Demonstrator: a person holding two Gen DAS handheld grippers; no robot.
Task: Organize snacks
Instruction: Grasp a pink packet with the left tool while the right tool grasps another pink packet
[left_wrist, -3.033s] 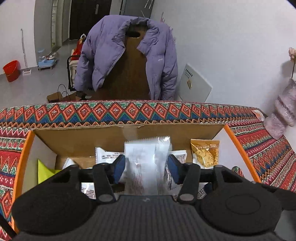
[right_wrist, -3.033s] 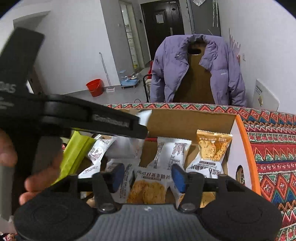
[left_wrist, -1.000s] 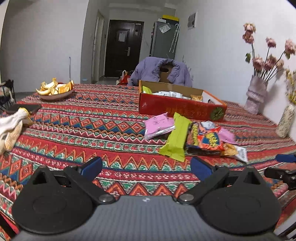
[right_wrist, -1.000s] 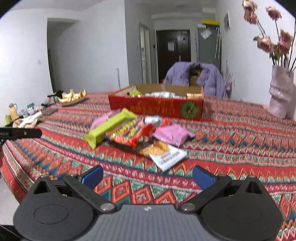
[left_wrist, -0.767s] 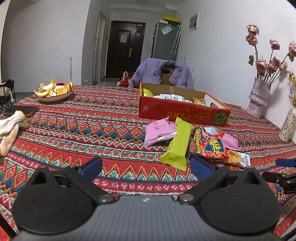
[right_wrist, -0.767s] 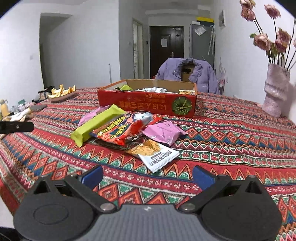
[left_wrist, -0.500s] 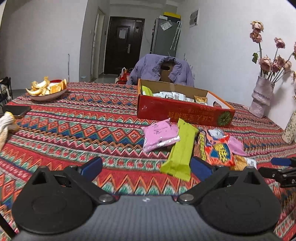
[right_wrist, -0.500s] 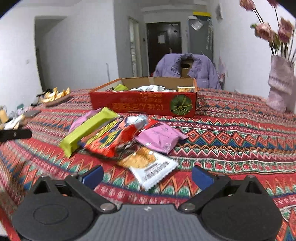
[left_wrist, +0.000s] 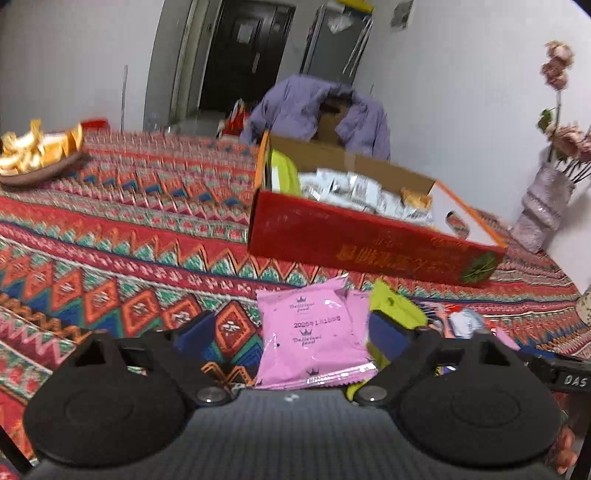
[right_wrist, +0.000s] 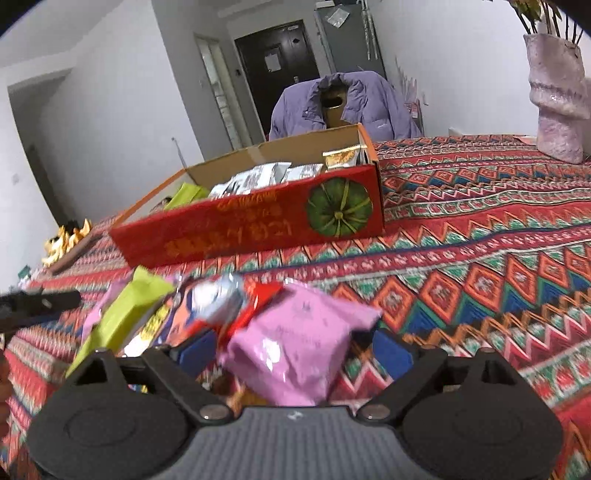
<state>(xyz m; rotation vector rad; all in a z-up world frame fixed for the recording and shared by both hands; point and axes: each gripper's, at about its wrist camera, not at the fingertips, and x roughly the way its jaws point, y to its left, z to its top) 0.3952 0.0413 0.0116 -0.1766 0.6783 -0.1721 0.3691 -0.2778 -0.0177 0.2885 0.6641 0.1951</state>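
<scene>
My left gripper (left_wrist: 291, 338) hangs low over a flat pink packet (left_wrist: 310, 339) on the patterned cloth. Its jaws are closing with the packet between them, and the pads stand clear of it. A green bar (left_wrist: 395, 310) lies just right of that packet. My right gripper (right_wrist: 293, 350) straddles a second, puffier pink packet (right_wrist: 295, 343). Its jaws are closing too, without pressing on the packet. Left of it lie a red and silver packet (right_wrist: 221, 306) and the green bar (right_wrist: 125, 314). Behind the pile stands the red cardboard box (right_wrist: 258, 225) with several snacks inside.
A plate of orange peels (left_wrist: 33, 155) sits at the far left of the table. A pale vase (right_wrist: 557, 92) with dried flowers stands at the right. A chair draped with a purple jacket (right_wrist: 343, 103) is behind the box. The left gripper's side (right_wrist: 37, 302) shows at the right wrist view's left edge.
Both grippers have moved forward and down from the table's near edge onto the snack pile. Each now has a pink packet between its fingers, and both pairs of jaws have narrowed.
</scene>
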